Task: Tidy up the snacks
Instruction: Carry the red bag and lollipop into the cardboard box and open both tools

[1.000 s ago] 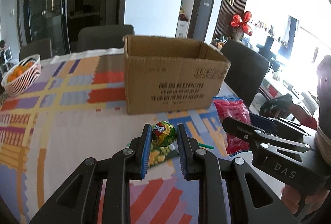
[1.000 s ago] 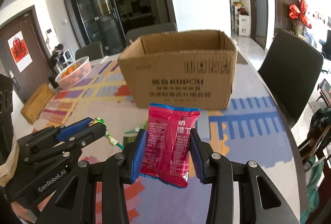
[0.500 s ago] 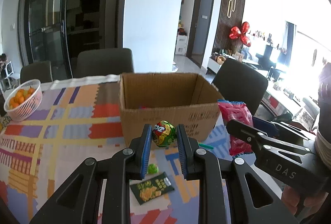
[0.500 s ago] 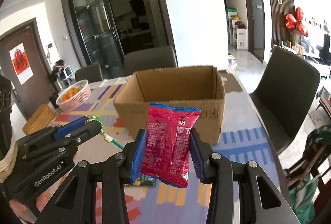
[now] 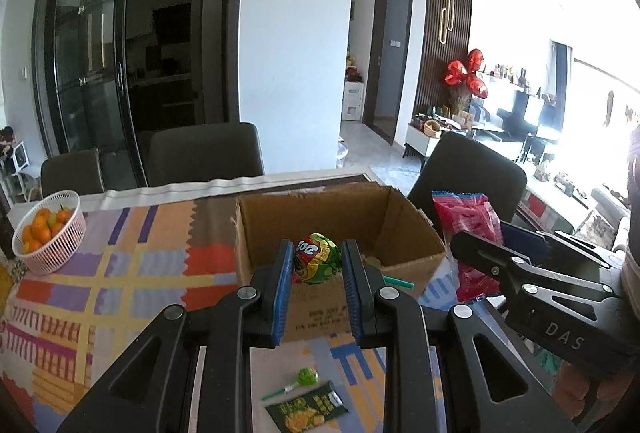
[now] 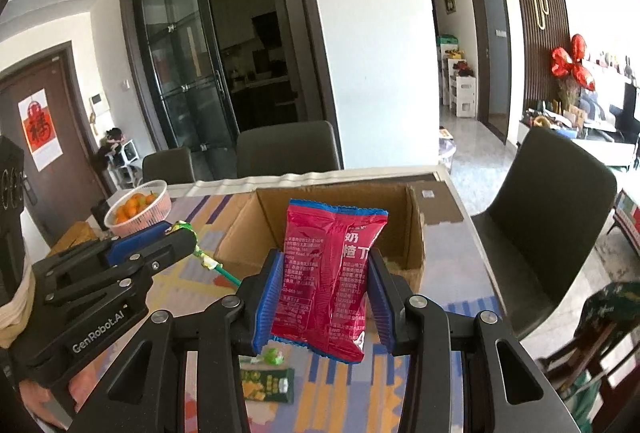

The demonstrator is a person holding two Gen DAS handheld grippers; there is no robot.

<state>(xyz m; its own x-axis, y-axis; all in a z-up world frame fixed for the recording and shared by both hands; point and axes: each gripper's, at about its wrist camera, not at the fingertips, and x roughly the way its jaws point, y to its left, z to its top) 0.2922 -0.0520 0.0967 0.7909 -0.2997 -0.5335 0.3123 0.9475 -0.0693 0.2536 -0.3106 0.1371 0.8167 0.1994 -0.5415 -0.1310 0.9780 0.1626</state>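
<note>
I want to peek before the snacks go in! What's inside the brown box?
Mostly bare brown walls show inside the cardboard box. A bit of something pale lies near its front corner. The held lollipop and red packet cover the rest of its bottom.

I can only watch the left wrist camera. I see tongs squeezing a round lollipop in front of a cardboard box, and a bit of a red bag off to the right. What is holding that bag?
Observer: The right tongs. Their blue pads clamp the red snack packet upright by its lower half.
Visitor: Is anything printed on it?
Observer: Yes. The face towards the right wrist camera is covered in white lettering, with a blue sealed strip along the top.
Visitor: And how do my tongs look from over there?
Observer: The left tongs show side-on, lettered GenRobot.AI. The lollipop's green stick slants down from them, beside the cardboard box.
</note>
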